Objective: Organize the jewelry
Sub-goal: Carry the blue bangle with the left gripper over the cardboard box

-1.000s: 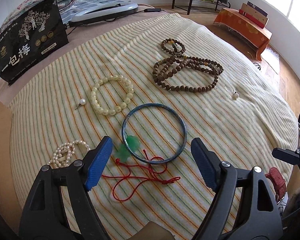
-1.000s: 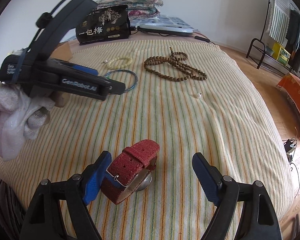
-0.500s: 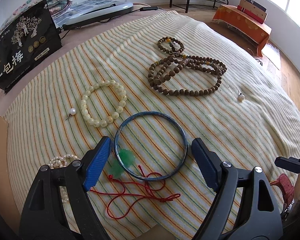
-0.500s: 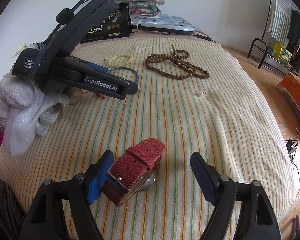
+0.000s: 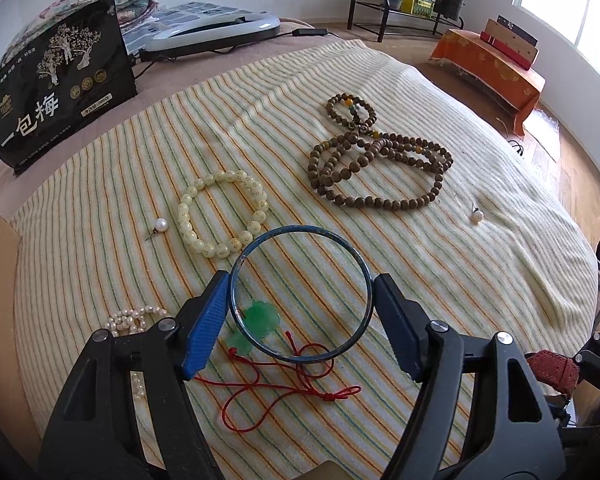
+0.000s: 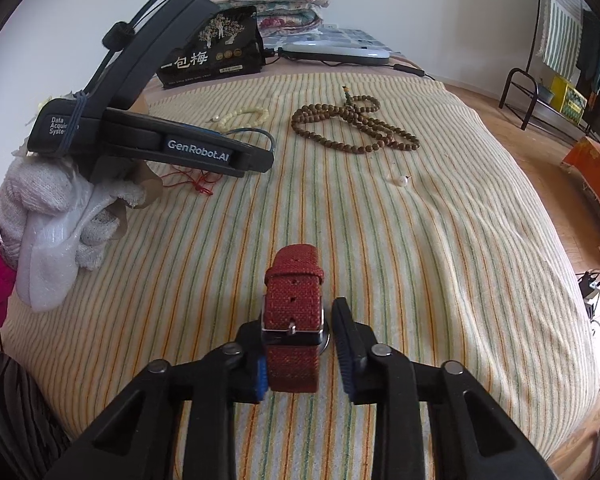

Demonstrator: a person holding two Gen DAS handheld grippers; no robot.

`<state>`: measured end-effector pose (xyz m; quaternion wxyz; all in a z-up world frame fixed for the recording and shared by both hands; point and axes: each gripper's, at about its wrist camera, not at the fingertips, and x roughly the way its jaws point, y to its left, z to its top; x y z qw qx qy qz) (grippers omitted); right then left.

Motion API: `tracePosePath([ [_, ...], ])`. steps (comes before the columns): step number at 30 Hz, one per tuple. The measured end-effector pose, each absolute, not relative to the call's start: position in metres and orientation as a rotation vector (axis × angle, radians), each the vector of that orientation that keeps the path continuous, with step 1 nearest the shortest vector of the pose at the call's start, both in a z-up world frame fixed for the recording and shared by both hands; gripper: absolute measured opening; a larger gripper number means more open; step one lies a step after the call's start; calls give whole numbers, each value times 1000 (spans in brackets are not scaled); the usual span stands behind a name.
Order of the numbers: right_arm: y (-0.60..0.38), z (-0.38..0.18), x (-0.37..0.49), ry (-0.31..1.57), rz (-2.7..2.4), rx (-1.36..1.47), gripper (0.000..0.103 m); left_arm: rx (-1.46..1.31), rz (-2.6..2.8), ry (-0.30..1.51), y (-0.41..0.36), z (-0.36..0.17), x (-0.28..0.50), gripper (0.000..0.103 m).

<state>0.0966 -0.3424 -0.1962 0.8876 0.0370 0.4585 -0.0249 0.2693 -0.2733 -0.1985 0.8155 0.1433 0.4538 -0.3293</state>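
We see the right gripper [image 6: 300,344] nearly closed around the red watch [image 6: 294,312], strap's long axis pointing away along the fingers, low over the striped blanket [image 6: 440,248], while the left gripper [image 5: 300,312] brackets the flat-lying blue bangle [image 5: 300,294], fingers at its rim

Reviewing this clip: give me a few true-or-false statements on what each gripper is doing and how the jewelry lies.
1. The left gripper has its fingers on either side of the blue bangle. True.
2. The right gripper closes on a pearl earring. False: the red watch sits between its fingers.
3. The green pendant has a red cord. True.
4. The brown bead necklace lies inside the bangle. False: it lies apart, farther away on the striped blanket.
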Motion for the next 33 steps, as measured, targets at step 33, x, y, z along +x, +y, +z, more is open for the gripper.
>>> tracePosePath([
  [33,-310,-121,85,819,-30,23,15,89,-530,805,-112,-95,256,74],
])
